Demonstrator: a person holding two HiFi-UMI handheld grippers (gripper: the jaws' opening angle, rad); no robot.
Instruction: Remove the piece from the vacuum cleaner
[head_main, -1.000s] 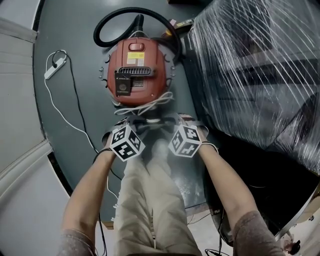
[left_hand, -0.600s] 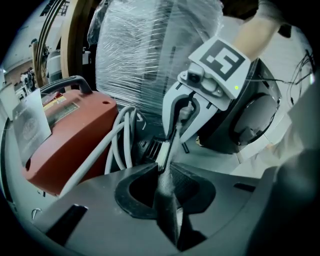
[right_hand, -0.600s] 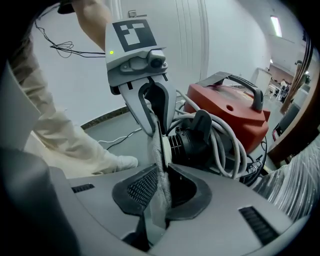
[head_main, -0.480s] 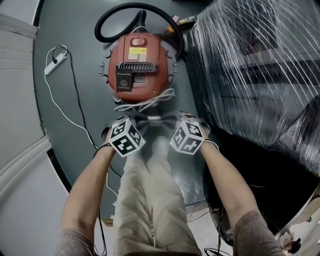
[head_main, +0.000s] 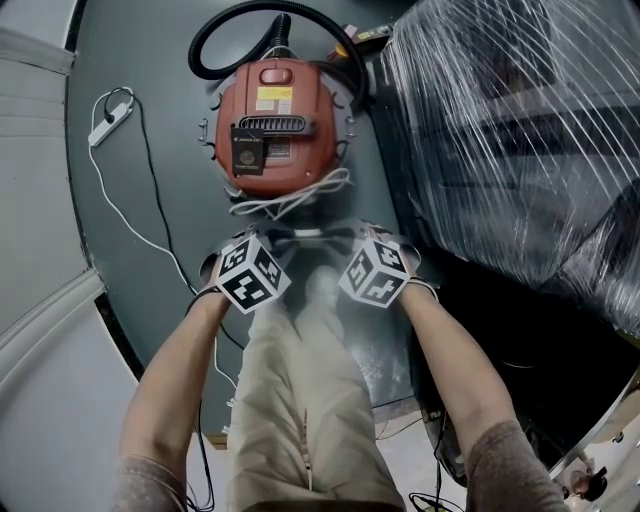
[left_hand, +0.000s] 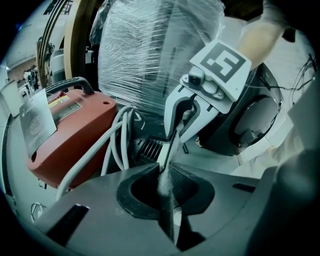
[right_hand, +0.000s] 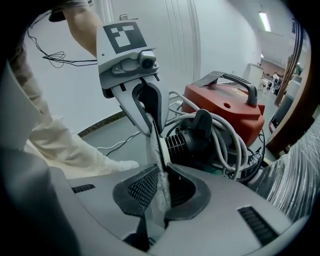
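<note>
The red vacuum cleaner (head_main: 282, 125) lies on the dark floor, wrapped in a white cord (head_main: 290, 205), and also shows as the red vacuum cleaner (left_hand: 65, 130) (right_hand: 225, 107). Just in front of it a thin flat piece with a dusty felt face (right_hand: 152, 145) stands edge-on between both grippers. My left gripper (left_hand: 165, 172) grips one end and my right gripper (right_hand: 161, 172) the other. Both pairs of jaws have just been closing, with the piece (left_hand: 170, 150) pressed between the pads. In the head view the left gripper (head_main: 262, 240) and right gripper (head_main: 350, 238) face each other.
A black hose (head_main: 215, 45) loops behind the vacuum. A white power strip (head_main: 110, 128) and its cable lie at the left. A large plastic-wrapped bulk (head_main: 510, 140) fills the right side. The person's leg and shoe (head_main: 320, 290) sit between the grippers. A black finned motor part (right_hand: 187, 142) adjoins the piece.
The vacuum sits slightly higher in the head view than a second ago. Both grippers have kept their places in front of it.
</note>
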